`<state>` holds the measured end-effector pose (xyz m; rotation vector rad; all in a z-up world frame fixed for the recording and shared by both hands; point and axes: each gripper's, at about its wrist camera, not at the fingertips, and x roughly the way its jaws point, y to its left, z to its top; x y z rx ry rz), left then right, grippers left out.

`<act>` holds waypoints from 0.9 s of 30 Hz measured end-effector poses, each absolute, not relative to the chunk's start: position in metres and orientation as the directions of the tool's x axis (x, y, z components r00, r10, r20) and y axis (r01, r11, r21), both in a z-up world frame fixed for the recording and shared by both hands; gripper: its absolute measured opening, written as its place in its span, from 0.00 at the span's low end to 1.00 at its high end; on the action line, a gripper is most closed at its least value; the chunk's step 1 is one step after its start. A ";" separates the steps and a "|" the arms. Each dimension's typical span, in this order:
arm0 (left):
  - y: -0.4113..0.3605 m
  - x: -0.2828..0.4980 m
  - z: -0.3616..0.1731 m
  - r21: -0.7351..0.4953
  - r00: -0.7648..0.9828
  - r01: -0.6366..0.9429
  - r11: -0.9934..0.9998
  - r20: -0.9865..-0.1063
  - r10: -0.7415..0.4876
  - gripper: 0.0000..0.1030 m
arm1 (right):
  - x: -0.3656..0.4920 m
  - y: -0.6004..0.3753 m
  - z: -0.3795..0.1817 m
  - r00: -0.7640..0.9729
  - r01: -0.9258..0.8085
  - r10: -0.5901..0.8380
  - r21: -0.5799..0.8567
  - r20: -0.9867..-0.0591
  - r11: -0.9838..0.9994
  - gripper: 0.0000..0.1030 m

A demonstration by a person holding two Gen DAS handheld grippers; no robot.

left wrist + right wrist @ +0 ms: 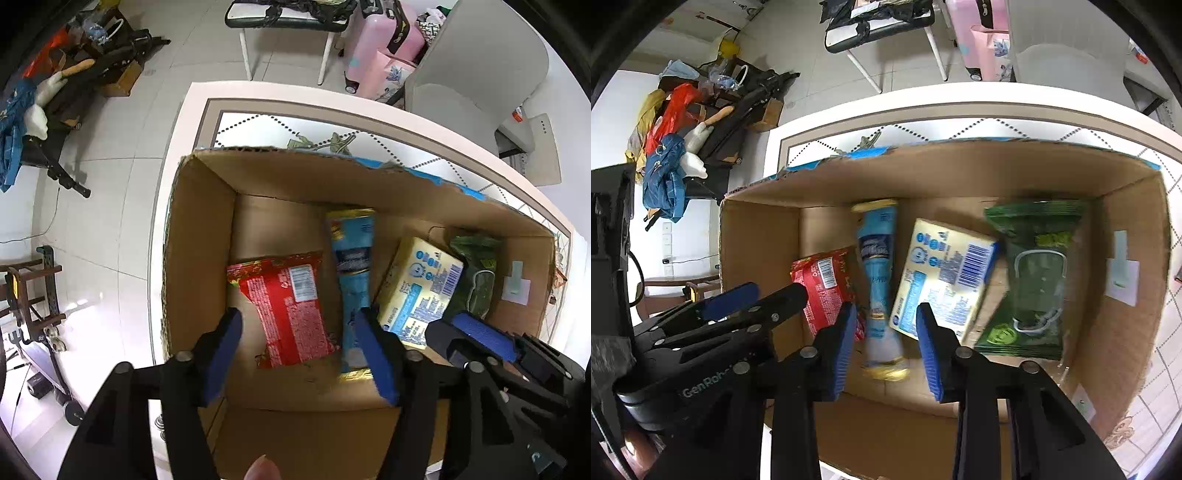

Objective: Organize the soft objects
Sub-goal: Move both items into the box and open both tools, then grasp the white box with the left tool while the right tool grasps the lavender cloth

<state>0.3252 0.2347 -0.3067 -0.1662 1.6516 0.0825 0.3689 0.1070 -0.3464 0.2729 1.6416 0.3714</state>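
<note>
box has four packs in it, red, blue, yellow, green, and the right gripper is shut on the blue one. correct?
Not quite. The right gripper is open, its pads either side of the blue pack without closing on it, as the right wrist view shows. The rest holds: red pack, yellow pack and green pack lie in the box.

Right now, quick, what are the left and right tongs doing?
Left tongs: open, empty, over the red crinkly plastic packet.
Right tongs: open, empty.
</note>
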 end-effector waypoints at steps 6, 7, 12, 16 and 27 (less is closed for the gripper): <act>0.235 0.322 -0.294 -0.056 -0.037 -0.164 0.985 -0.997 -0.063 0.63 | 0.354 0.080 -0.334 -0.090 -0.036 0.339 0.343 -0.936 0.938 0.54; 0.233 0.317 -0.290 -0.057 -0.027 -0.162 0.985 -0.998 -0.063 0.63 | 0.351 0.075 -0.333 -0.089 -0.037 0.325 0.329 -0.941 0.943 0.54; 0.220 0.293 -0.278 -0.069 0.000 -0.147 0.987 -0.998 -0.069 0.63 | 0.330 0.055 -0.328 -0.084 -0.059 0.247 0.252 -0.965 0.966 0.59; 0.206 0.274 -0.270 -0.038 0.027 -0.111 0.993 -0.999 -0.036 0.63 | 0.308 0.047 -0.318 -0.056 -0.102 0.196 0.201 -0.979 0.974 0.76; 0.201 0.230 -0.229 -0.007 0.144 -0.144 0.989 -0.989 0.014 0.93 | 0.264 0.033 -0.267 0.077 -0.196 0.141 0.123 -0.987 0.973 0.93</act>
